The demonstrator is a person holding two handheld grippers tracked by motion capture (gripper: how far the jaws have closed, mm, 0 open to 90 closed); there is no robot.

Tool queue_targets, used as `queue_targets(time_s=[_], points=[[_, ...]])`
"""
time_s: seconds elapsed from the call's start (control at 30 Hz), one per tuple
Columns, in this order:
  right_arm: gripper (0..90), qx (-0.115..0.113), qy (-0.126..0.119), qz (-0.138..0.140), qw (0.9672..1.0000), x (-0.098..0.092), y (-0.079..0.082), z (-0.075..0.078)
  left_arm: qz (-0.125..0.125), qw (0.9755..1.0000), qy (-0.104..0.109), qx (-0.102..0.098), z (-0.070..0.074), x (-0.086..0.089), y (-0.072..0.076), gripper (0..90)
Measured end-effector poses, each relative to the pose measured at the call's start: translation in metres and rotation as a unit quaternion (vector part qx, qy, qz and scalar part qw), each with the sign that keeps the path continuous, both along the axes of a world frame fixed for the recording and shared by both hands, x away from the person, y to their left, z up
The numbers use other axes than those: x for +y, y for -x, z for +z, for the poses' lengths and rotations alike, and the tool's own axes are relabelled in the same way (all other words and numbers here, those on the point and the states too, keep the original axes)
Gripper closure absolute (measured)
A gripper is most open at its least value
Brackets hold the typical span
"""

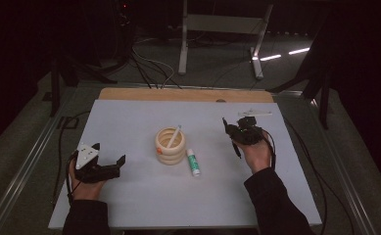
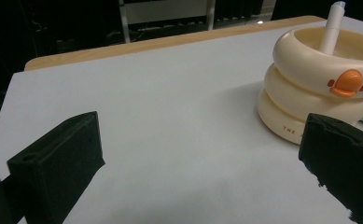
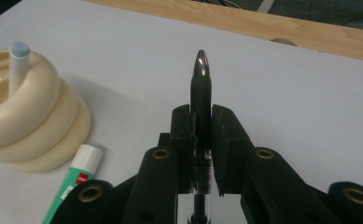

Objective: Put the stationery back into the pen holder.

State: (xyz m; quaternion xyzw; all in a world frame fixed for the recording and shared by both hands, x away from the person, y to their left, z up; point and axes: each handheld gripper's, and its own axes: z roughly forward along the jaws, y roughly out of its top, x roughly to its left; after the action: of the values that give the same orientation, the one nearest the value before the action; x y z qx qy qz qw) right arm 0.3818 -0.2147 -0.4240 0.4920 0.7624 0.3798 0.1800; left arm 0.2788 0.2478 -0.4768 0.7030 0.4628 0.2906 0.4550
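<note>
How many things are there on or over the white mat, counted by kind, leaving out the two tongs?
Cream ringed holder: 1
White pen standing in the holder: 1
Black pen held in the right tongs: 1
Glue stick lying beside the holder: 1
Total: 4

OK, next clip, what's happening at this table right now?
A person sits at a white-covered table with a gripper in each hand. The right gripper is shut on a black pen, held above the table to the right of a cream ringed holder. The holder already has a white pen standing in it, and a green-and-white glue stick lies just beside it. The left gripper is open, low at the table's left, pointing toward the holder and holding nothing.
</note>
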Motion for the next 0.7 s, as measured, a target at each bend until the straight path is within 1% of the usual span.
queue_targets(time_s=[0.7], points=[[80.3,-0.024,-0.013,0.022,0.9994,0.013,0.003,0.013,-0.002,1.0,0.0,0.003,-0.001,0.0,0.0,0.1]])
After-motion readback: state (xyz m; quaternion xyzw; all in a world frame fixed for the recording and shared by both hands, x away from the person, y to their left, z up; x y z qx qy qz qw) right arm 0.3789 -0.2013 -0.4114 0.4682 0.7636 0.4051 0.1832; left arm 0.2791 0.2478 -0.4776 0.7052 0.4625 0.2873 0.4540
